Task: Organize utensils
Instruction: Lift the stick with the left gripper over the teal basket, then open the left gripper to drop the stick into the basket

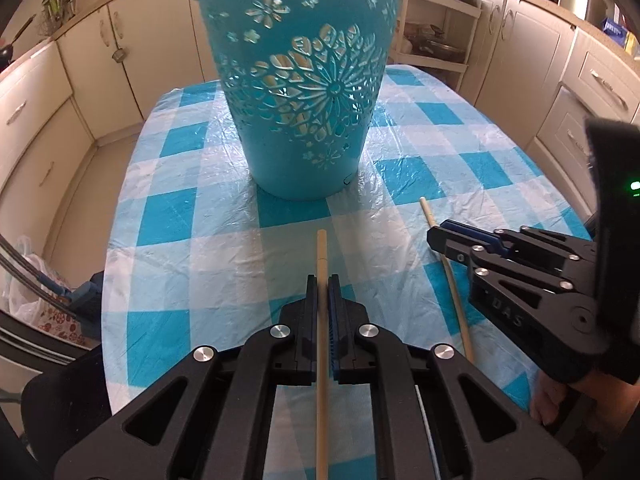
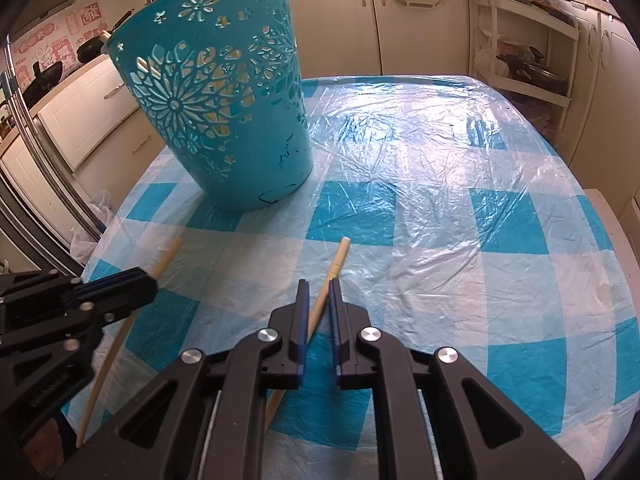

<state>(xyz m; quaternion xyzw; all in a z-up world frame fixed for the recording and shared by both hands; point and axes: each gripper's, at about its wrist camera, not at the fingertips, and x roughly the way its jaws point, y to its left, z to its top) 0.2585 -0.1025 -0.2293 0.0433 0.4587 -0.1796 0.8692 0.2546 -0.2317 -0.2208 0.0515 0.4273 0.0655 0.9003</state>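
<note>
1. The left tool [image 1: 322, 280] is clamped on a wooden chopstick [image 1: 321, 264].
2. The right tool [image 2: 319, 286] grips a second chopstick [image 2: 336, 264] lying on the checkered bench [image 2: 440, 208].
3. A perforated teal basket [image 1: 304, 92] stands just beyond.

Baskets: one teal cut-out basket [image 1: 302, 92].
Chopsticks before basket: two [image 1: 321, 276] [image 1: 454, 280].
Grippers: two [image 1: 322, 300] [image 2: 318, 312].

Both wooden chopsticks [image 1: 322, 360] [image 2: 316, 312] run out of view beneath the claws' bodies, their lower ends hidden, while the teal basket [image 1: 304, 92]'s rim is cut by the picture's top edge.
</note>
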